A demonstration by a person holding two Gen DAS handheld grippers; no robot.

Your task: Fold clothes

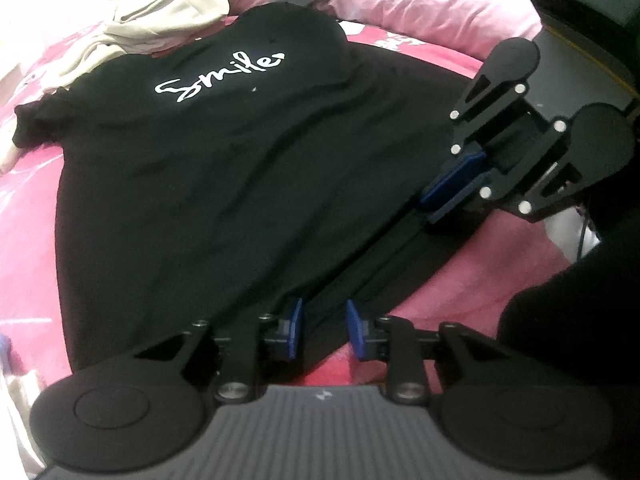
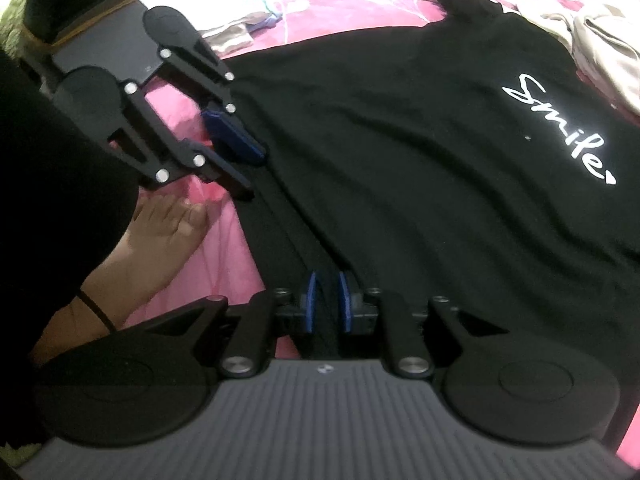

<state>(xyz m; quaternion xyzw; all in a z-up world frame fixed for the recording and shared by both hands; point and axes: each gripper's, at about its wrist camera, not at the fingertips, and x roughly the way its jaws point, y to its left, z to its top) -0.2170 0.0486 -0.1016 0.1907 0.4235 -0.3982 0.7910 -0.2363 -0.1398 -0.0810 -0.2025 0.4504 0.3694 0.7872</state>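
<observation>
A black T-shirt (image 1: 224, 168) with white "Smile" lettering lies flat, front up, on a pink bedspread (image 1: 28, 220). Both grippers are at its bottom hem. In the left wrist view my left gripper (image 1: 325, 320) is open, and its blue pads stand apart with the hem's edge lying between them. My right gripper (image 1: 430, 204) is further along the same hem, with its pads together on the cloth. In the right wrist view the right gripper (image 2: 328, 300) is shut on a fold of the T-shirt (image 2: 420, 168) hem. The left gripper (image 2: 253, 174) shows at the upper left.
Beige clothes (image 1: 160, 12) are heaped past the shirt's collar and shoulder, and they also show as beige clothes (image 2: 600, 40) in the right wrist view. A person's bare foot (image 2: 160, 232) rests on the bedspread close to the hem. A puffed pink duvet (image 1: 420, 4) rises at the far side.
</observation>
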